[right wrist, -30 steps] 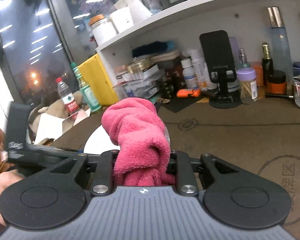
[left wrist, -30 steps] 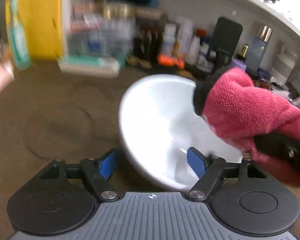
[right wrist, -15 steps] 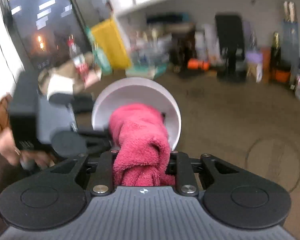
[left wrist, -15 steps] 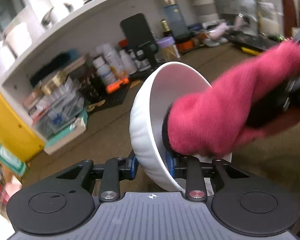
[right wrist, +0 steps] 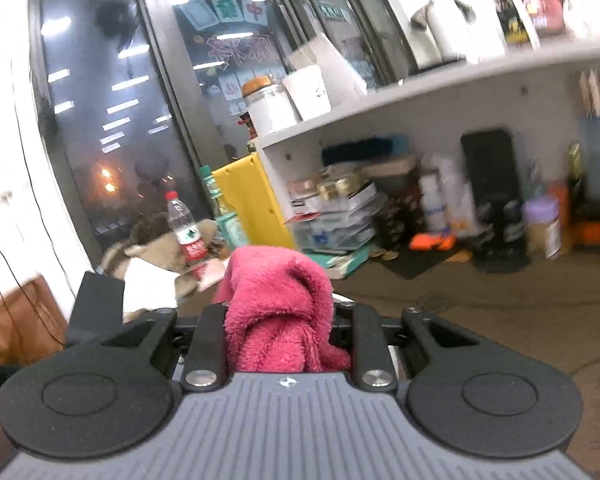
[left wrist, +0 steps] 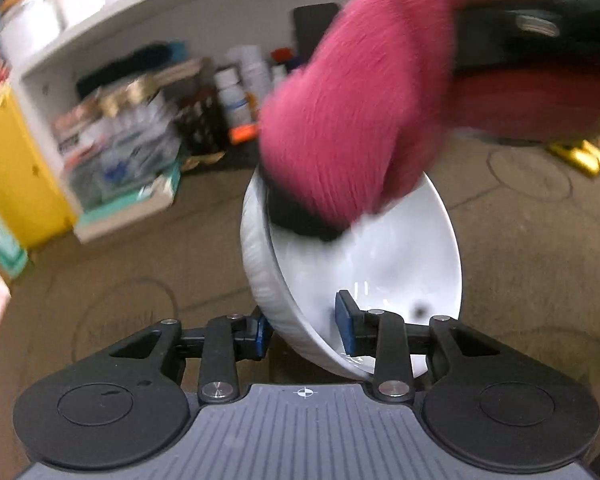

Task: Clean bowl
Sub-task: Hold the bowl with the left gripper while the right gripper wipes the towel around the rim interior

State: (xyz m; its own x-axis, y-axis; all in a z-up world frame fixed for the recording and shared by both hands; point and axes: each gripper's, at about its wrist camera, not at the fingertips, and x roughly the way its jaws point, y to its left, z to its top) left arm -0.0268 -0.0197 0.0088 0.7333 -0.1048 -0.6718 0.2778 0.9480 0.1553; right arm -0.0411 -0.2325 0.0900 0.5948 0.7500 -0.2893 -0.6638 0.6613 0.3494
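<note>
A white bowl point(left wrist: 396, 264) is tilted on its side and held above the brown table. My left gripper point(left wrist: 304, 330) is shut on the bowl's near rim, one blue pad inside and one outside. My right gripper point(right wrist: 280, 320) is shut on a pink fluffy cloth point(right wrist: 278, 304). In the left wrist view the cloth point(left wrist: 360, 112) comes in from the upper right and presses on the bowl's far rim and inner wall. The bowl is hidden in the right wrist view.
A white shelf point(right wrist: 420, 96) stands at the table's back with bottles, boxes and a black phone stand point(right wrist: 490, 184) beneath it. A yellow box point(left wrist: 8, 168) stands at the left. A water bottle point(right wrist: 184, 228) and a green bottle stand beyond it.
The cloth has moved up from the bowl's inside to its far rim. The right wrist view has swung up, and the bowl has dropped out of it. The left gripper keeps its hold.
</note>
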